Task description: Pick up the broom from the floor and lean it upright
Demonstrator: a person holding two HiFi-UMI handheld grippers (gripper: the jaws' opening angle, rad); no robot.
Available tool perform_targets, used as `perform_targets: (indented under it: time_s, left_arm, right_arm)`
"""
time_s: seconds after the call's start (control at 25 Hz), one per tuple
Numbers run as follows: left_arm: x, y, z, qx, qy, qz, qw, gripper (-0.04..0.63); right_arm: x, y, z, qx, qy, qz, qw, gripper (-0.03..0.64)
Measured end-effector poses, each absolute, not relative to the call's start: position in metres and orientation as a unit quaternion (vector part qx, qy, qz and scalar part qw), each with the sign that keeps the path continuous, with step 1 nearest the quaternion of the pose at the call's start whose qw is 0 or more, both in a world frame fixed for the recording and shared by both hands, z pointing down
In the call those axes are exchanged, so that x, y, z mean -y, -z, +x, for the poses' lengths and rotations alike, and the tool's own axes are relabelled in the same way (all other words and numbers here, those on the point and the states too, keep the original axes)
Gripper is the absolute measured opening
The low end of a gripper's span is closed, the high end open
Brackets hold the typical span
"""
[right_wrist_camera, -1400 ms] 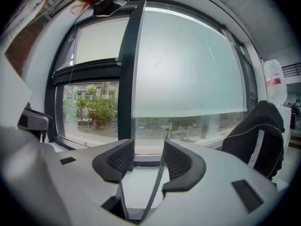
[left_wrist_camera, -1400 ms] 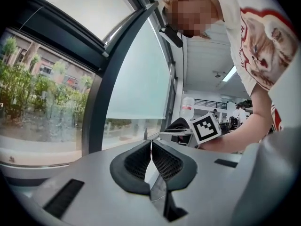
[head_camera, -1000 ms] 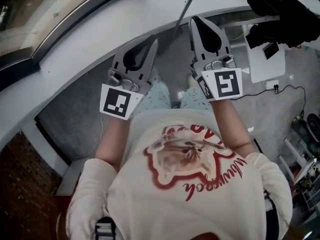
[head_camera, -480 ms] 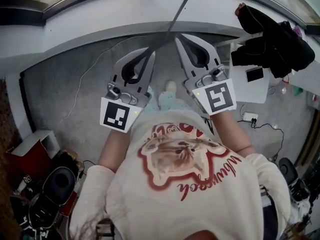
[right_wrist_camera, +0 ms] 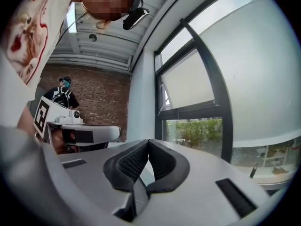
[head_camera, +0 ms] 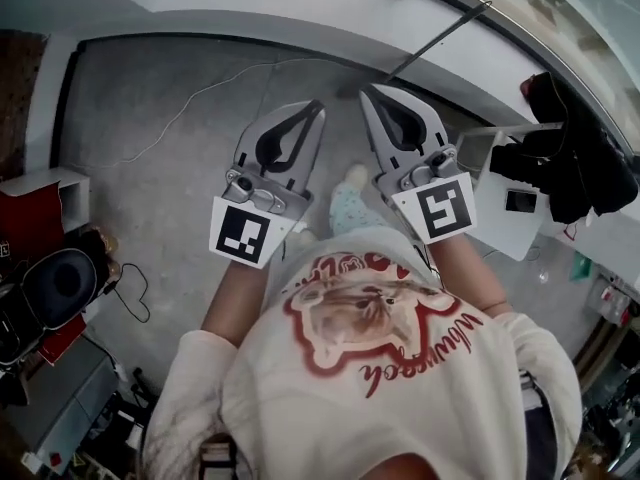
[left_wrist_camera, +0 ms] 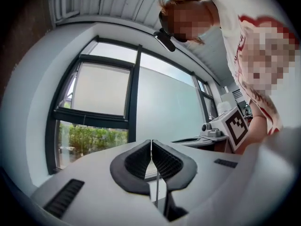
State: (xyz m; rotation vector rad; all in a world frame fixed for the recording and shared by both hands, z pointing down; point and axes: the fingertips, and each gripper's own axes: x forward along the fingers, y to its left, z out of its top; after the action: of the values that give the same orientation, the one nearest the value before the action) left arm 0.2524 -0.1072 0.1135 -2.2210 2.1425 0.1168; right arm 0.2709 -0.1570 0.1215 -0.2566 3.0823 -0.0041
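Observation:
The broom shows only as a thin grey handle (head_camera: 442, 38), slanting against the white wall below the window at the upper right of the head view. Its lower end runs down toward the tip of my right gripper, and its head is hidden. My left gripper (head_camera: 318, 108) and right gripper (head_camera: 366, 94) are held side by side in front of the person's chest, pointing at the wall. Both are shut with nothing between the pads. In the left gripper view the left gripper (left_wrist_camera: 151, 142) has its pads pressed together, and so does the right gripper (right_wrist_camera: 148, 142) in its own view.
A white cable (head_camera: 200, 98) trails over the grey floor at the left. A white table (head_camera: 500, 203) with black clothing (head_camera: 575, 163) stands at the right. A red box (head_camera: 25, 223) and a black bag (head_camera: 60, 283) lie at the far left. Another person (right_wrist_camera: 62, 94) stands by the brick wall.
The head view has swung, so the wall and broom handle have shifted to the upper right. Both grippers moved and turned together and stayed shut. The handle now stands farther from the left gripper.

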Motion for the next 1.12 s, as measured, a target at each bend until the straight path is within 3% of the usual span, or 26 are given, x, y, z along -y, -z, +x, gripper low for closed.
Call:
perform_targets:
  time_s: [0.24,0.56,1.12]
  left_arm:
    - [-0.045,-0.099,0.266,-0.741,-0.041,-0.669,0.045,0.025]
    - [-0.203,-0.102,0.314,-0.768,-0.031,-0.640,0.018,0.025]
    - [-0.240,-0.084,0.372,-0.777,-0.019,-0.628,0.032,0.025]
  right_arm:
    - [0.019,-0.119,0.282,-0.999,0.018,-0.028,0.015,0.025]
    - [-0.138,-0.104,0.330,-0.997,0.069,0.004,0.023,0.025]
    - [-0.191,-0.093,0.387,-0.998,0.022,0.062,0.000,0.025]
